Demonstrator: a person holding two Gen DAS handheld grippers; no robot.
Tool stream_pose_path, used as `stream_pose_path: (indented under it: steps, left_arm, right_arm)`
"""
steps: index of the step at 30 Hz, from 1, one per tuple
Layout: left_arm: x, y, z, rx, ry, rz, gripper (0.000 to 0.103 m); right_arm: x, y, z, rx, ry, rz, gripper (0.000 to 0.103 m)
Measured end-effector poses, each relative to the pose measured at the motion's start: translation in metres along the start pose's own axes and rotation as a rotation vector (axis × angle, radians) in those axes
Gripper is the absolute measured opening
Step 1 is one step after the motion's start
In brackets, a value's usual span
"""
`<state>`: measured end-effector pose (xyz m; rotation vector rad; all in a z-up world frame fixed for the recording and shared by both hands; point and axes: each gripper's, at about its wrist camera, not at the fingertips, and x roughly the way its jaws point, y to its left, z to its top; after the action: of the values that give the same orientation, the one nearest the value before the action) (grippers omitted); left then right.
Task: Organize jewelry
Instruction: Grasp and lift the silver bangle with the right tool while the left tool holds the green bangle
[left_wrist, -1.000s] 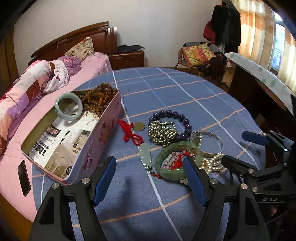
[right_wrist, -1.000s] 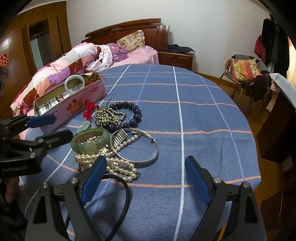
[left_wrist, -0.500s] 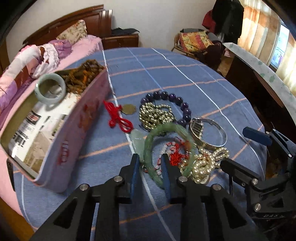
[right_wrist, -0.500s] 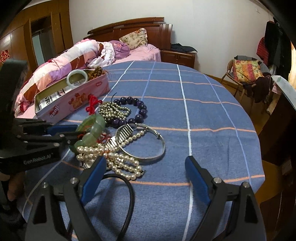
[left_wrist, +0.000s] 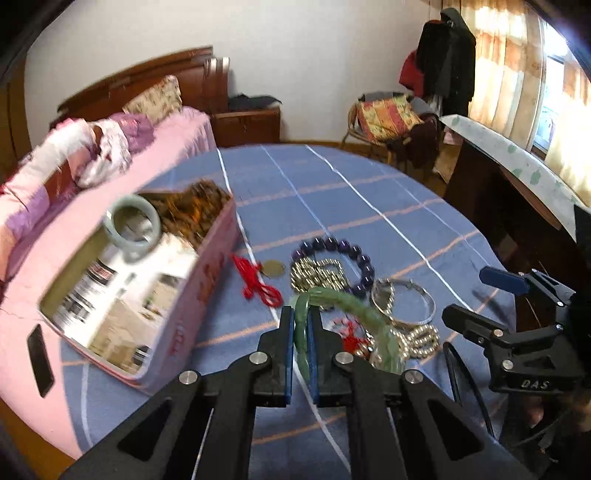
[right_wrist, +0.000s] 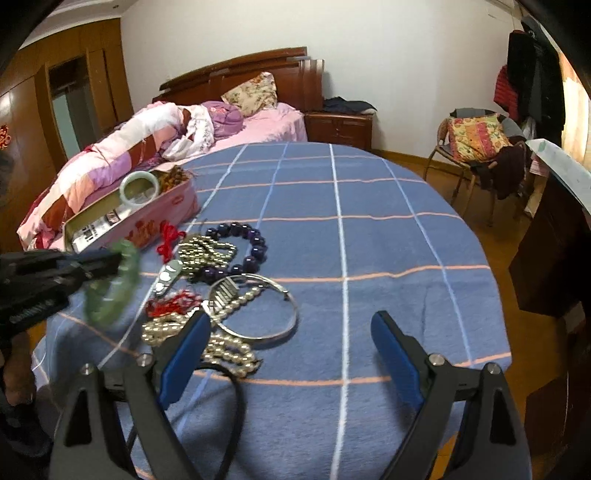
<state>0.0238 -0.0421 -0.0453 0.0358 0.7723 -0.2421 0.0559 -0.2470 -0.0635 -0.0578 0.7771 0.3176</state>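
Green jade bangle (left_wrist: 354, 314) hanging pinched in left gripper (left_wrist: 301, 328), raised above jewelry pile (blurred). Right gripper (right_wrist: 288, 354) hovering spread wide, silver bangle (right_wrist: 258, 314) lying just ahead of it.

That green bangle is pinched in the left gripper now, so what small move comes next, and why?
Probably carry it left over the pink tin. The left gripper is shut on the green bangle, lifted off the pile, and a pale bangle already sits in that tin.

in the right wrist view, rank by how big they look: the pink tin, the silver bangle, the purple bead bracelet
1. pink tin, largest.
2. silver bangle and purple bead bracelet: look alike; the bangle is nearer the camera, so no ranking.
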Motion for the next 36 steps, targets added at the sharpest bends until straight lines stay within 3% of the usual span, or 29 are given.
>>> stream_pose_path:
  steps: [1,6,14,25,26,30,36]
  left_arm:
    - [-0.001,0.001,0.001,0.000,-0.009,0.012,0.005]
    - [0.007,0.009,0.005,0.003,-0.004,0.040,0.005]
    - [0.017,0.009,0.003,0.013,0.015,0.044,0.005]
    - [0.016,0.007,0.000,0.015,0.018,0.036,0.005]
    - [0.017,0.006,0.000,0.015,0.020,0.035,0.005]
    - [0.016,0.005,-0.001,0.015,0.023,0.031,0.005]
    - [0.007,0.010,0.002,-0.001,0.003,0.036,0.005]
  right_arm:
    - [0.002,-0.001,0.001,0.002,0.005,-0.003,0.088]
    - [0.023,0.000,0.006,-0.008,0.075,0.002,0.061]
    - [0.043,0.003,0.010,-0.034,0.138,0.007,0.044]
    - [0.051,0.007,0.017,-0.103,0.141,-0.012,0.037]
    - [0.052,0.009,0.019,-0.111,0.141,-0.009,0.035]
    - [0.053,0.019,0.020,-0.176,0.148,0.015,0.009]
    - [0.043,0.011,0.017,-0.122,0.116,0.032,0.008]
